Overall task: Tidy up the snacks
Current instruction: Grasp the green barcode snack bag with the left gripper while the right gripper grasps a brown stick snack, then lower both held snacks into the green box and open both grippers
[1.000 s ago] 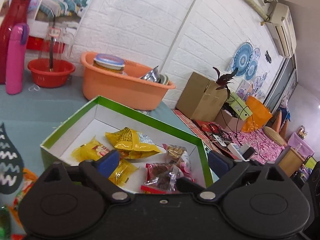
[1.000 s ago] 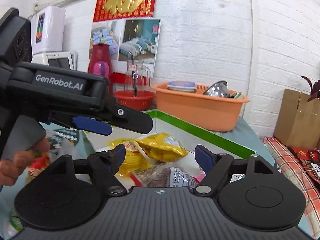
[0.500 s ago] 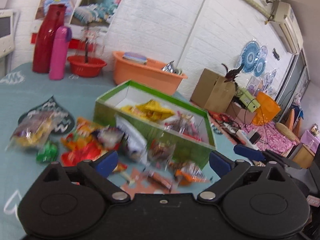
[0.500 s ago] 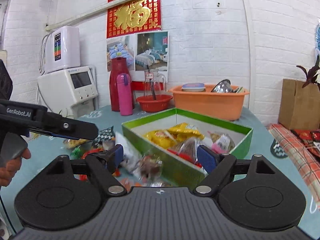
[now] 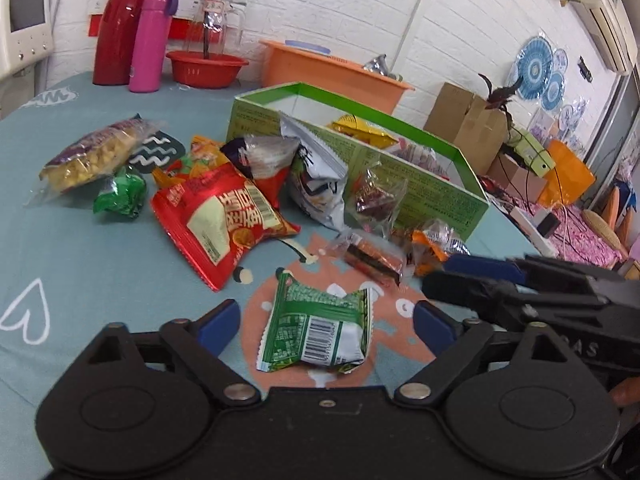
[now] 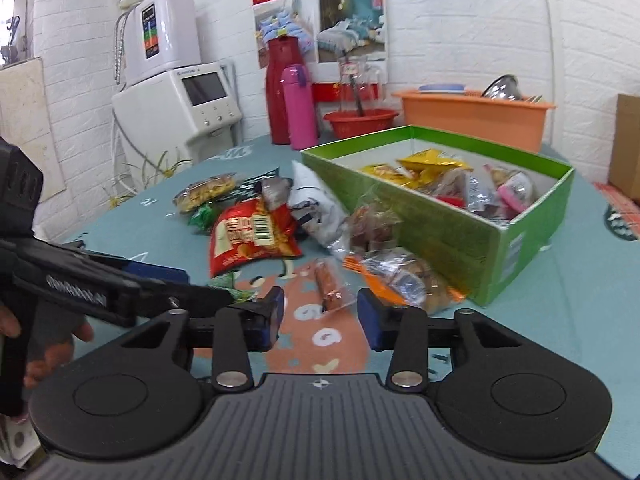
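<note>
the teal-clothed bench carries a green box partly filled with snacks. loose packets lie beside it, the red bag biggest. the left gripper has its jaws wide apart around a green packet, not pressing it. the right gripper jaws are closing, nothing between them, a small brown bar just ahead.

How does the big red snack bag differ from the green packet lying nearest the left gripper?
The red bag is larger than the green packet. The red bag lies among the pile by the box; the green packet lies alone on the table, between the left gripper's open fingers. Both lie outside the box, barcodes up.
</note>
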`<state>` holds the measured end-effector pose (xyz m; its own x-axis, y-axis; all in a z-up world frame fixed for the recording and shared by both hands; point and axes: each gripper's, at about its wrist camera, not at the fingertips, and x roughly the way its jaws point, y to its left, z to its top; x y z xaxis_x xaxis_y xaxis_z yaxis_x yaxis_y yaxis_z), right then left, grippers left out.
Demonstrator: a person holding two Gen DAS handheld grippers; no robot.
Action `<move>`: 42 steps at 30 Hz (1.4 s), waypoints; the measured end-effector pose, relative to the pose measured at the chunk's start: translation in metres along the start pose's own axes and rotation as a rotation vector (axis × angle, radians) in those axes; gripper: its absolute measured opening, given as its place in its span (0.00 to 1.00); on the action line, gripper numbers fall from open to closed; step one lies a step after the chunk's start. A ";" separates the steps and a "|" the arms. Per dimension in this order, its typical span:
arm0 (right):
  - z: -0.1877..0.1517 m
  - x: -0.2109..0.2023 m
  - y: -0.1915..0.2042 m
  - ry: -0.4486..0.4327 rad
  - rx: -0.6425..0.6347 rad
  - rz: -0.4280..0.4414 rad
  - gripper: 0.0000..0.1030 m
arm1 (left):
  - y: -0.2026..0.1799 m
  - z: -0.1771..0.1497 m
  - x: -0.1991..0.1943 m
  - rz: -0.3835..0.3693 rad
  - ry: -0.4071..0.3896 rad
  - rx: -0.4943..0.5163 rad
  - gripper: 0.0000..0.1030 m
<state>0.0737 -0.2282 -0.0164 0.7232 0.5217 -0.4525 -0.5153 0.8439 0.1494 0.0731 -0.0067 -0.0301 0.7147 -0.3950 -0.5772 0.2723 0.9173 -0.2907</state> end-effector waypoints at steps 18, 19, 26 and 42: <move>0.002 0.046 0.015 0.114 -0.128 -0.044 0.45 | 0.003 -0.005 -0.002 0.002 0.010 0.027 0.79; 0.002 0.045 0.015 0.114 -0.124 -0.045 0.45 | 0.002 -0.005 -0.001 0.004 0.009 0.030 0.80; 0.004 0.055 0.014 0.112 -0.111 -0.056 0.39 | 0.003 -0.009 -0.003 -0.012 -0.002 0.020 0.72; 0.052 -0.013 0.005 -0.154 -0.066 -0.017 0.35 | -0.007 0.064 -0.036 -0.148 -0.193 -0.029 0.71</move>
<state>0.0854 -0.2238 0.0358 0.7914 0.5249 -0.3134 -0.5279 0.8453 0.0827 0.0872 0.0046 0.0411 0.7792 -0.5055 -0.3706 0.3668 0.8472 -0.3843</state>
